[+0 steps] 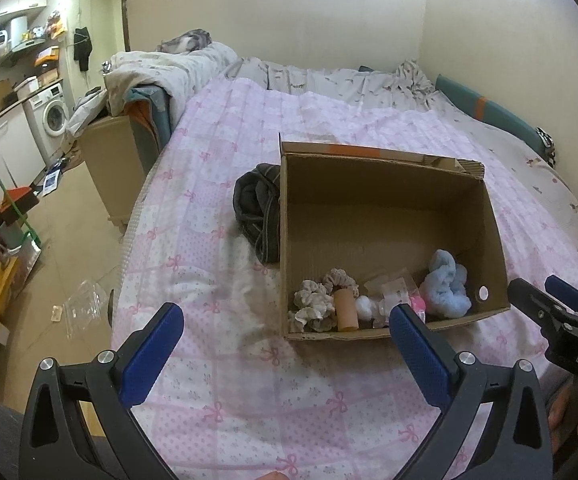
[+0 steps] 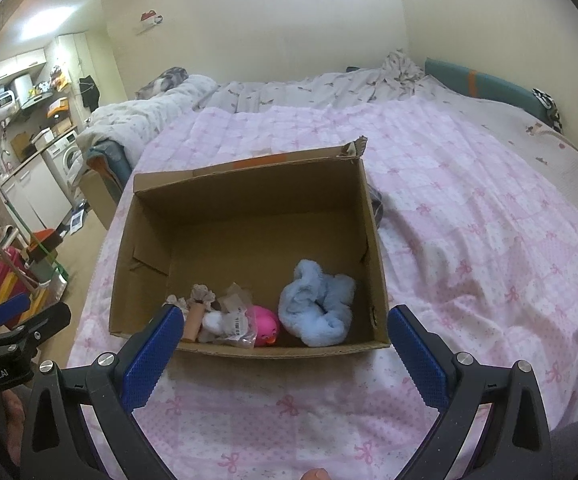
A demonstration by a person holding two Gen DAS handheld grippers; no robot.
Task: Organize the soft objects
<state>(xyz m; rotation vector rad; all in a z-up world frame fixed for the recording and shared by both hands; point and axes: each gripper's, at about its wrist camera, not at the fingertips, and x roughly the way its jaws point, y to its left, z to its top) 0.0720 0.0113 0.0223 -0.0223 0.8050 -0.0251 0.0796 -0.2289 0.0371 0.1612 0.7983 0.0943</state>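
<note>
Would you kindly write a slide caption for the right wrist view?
Open right tool hovers before a cardboard box holding a blue plush and pink toy.

Black left tool [image 1: 285, 332], blue pads [image 1: 153, 352], silver screws

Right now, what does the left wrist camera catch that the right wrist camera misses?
Only the left wrist view shows the dark folded garment lying against the box's outer left wall, and the beige scrunchies clearly. Only the right wrist view shows the pink toy plainly. Both share the cardboard box on the pink bedspread, the blue fluffy cloth inside, and open jaws.
</note>
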